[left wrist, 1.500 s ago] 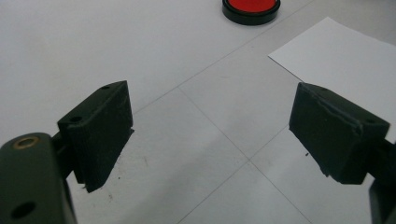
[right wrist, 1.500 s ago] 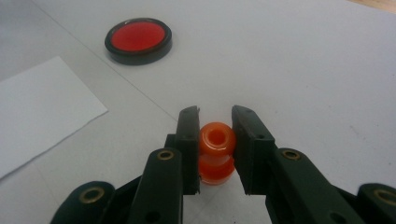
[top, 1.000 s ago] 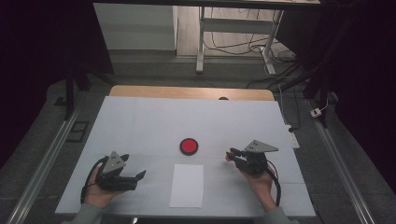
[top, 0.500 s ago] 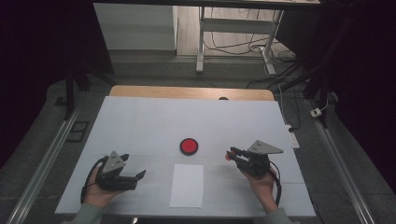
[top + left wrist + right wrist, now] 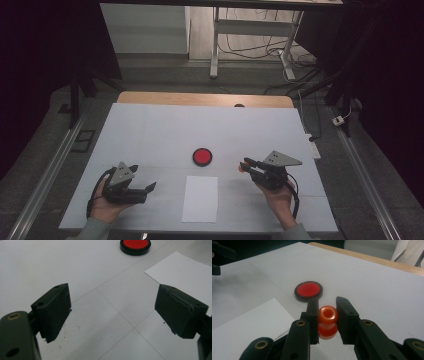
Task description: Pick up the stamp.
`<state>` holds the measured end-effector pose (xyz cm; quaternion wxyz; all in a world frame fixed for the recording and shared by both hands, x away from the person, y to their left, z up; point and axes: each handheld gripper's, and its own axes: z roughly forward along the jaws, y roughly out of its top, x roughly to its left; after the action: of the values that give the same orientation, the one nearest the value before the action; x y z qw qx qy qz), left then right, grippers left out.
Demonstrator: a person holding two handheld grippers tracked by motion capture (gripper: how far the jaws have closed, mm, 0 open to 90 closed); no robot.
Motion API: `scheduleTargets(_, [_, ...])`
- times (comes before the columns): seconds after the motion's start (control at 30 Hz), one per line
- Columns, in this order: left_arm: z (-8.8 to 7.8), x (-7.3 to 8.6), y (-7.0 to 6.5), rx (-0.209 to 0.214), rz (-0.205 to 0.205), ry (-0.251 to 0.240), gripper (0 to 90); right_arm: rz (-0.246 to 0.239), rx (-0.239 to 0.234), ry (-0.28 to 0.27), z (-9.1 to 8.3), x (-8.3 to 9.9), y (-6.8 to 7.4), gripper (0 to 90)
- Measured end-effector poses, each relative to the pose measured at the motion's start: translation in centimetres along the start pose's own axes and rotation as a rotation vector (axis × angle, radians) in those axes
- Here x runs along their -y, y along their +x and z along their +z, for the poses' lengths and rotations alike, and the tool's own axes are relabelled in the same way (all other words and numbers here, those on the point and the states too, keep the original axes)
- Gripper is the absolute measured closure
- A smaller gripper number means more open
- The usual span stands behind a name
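The right gripper, near right on the desk, clamps an orange stamp-like piece, best carried level toward the red pad, while the left gripper waits wide open beside the white sheet.

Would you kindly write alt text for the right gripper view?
The right gripper clamps an orange stamp above the white table. Beyond it lies a round red ink pad, with a sheet of white paper to its left.
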<state>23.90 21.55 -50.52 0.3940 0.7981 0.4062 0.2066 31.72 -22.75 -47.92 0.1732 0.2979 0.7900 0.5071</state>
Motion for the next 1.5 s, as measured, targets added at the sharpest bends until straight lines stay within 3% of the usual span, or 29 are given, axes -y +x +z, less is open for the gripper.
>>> scheduleTargets(0.83, [0.1, 0.0, -0.1, -0.003, 0.000, 0.000, 14.2, -0.028, -0.061, -0.021, 0.8, -0.8, 2.3, 72.1])
scheduleTargets(1.5, [0.1, -0.2, -0.3, 0.006, 0.011, 0.005, 14.2, -0.049, -0.111, 0.006, 1.8, -0.8, 3.8, 72.1])
